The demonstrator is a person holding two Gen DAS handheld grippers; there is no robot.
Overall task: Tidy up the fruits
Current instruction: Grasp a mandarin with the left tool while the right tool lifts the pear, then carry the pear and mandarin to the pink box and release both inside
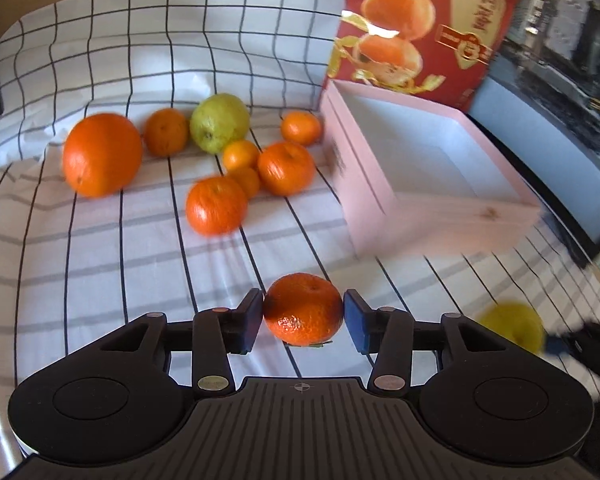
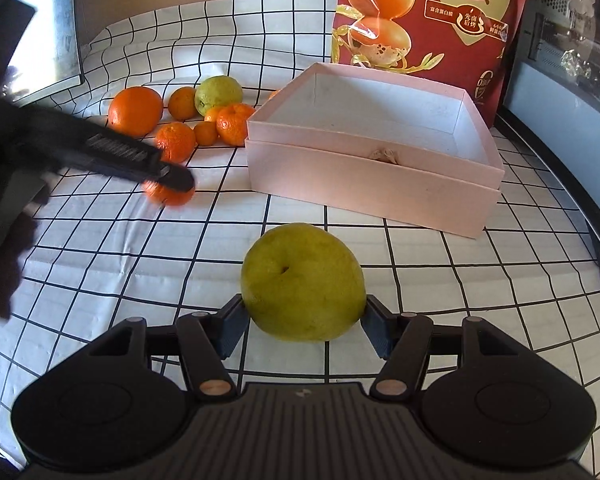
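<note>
The left gripper sat with a small mandarin between its blue pads — a sliver of gap showed on each side, so the jaws stood open around it, the fruit resting on the checked cloth. The right gripper was clamped on a yellow-green pear just in front of the empty pink box. More oranges and a second pear lay clustered beyond — left of the box.
</note>
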